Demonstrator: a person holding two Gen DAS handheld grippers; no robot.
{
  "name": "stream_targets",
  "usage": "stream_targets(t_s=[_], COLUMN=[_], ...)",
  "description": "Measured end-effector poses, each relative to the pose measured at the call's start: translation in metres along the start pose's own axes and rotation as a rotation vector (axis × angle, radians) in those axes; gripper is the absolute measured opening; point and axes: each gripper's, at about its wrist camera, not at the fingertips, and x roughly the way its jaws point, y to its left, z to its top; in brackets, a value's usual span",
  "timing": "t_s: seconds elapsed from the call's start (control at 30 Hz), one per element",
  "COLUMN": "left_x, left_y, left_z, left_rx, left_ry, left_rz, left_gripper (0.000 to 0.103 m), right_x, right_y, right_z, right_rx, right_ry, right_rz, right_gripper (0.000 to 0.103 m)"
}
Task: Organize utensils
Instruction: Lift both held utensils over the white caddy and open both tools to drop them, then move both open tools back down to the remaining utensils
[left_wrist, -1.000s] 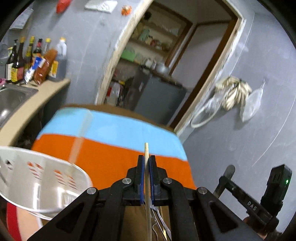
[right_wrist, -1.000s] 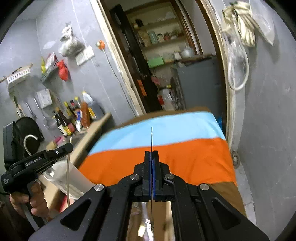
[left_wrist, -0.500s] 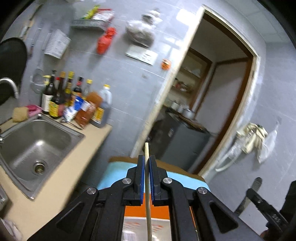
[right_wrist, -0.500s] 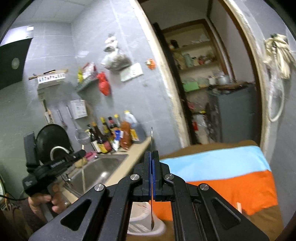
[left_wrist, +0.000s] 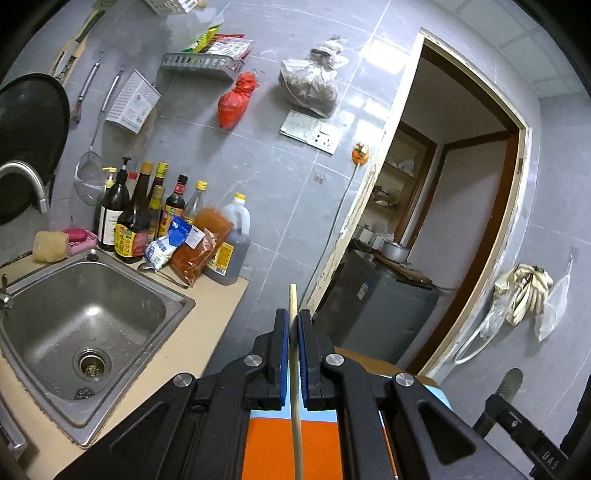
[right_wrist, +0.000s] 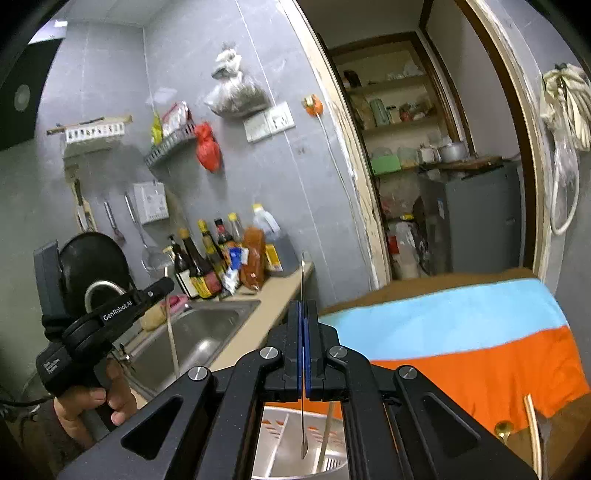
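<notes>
Chopstick (left_wrist: 294, 332) first: a pale wooden one, pinched upright between the blue pads (left_wrist: 283, 354) of the left gripper (left_wrist: 293, 325), its tip poking up past the fingertips. Over on the right gripper (right_wrist: 303, 314), the jaws are clamped tight on a thin metal utensil (right_wrist: 303, 424), seen edge-on, hanging straight down with its lower end inside a white slotted basket (right_wrist: 280, 421). Another wooden stick (right_wrist: 327, 435) leans in that basket just beside it. Right wrist view catches the left gripper (right_wrist: 162, 286) out to the side, above the steel sink (left_wrist: 85, 321), chopstick (right_wrist: 173, 343) dangling below it. Beyond the sink, sauce bottles (left_wrist: 136, 218) crowd the counter's back corner against the grey tiled wall. An orange and blue cloth (right_wrist: 480, 339) covers the table, with one more chopstick (right_wrist: 533, 432) lying near its edge.
</notes>
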Motion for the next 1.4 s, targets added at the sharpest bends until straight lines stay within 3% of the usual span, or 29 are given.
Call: stream_targets(t_s=[0.3,0.63,0.7,0.8,0.83,0.93,1.0,1.27,1.4], left_x=[0.011,0.004,0.002,-0.003,-0.006,-0.013,-0.021,-0.051,-0.065], left_y=[-0.006,-0.008,-0.004,-0.002,-0.003,-0.008,-0.015,-0.057,-0.084], left_z=[-0.025,-0.033,-0.032,-0.029,-0.028,-0.025,-0.022,-0.013,-0.015], left_rx=[0.064,0.111,0.100,0.085,0.088,0.095,0.104,0.143,0.169], left_ry=[0.039,0.116,0.138,0.166,0.169,0.175,0.175,0.102,0.056], left_rz=[-0.012,-0.043,-0.034,-0.044,-0.048,-0.070,-0.085,-0.145,-0.154], left_gripper=[0.005,0.005,0.006,0.011,0.014,0.023,0.030,0.076,0.093], right_x=[0.017,0.019,0.013,0.002,-0.002,-0.018,-0.032,-0.089,-0.115], right_y=[-0.009,-0.007,-0.007,-0.008,-0.009,-0.010,-0.013,-0.038,-0.055], right_z=[-0.025,-0.029,-0.026,-0.019,-0.017,-0.006,0.004,0.036,0.045], right_rx=[0.014,0.019,0.018,0.022,0.023,0.014,0.006,-0.026,-0.049], right_ry=[0.061,0.105,0.094,0.066,0.056,0.015,-0.014,-0.138,-0.175], right_rz=[-0.035,-0.023,-0.021,-0.020,-0.019,-0.029,-0.056,-0.169,-0.229], right_gripper=[0.001,0.003,0.005,0.026,0.034,0.039,0.048,0.090,0.096])
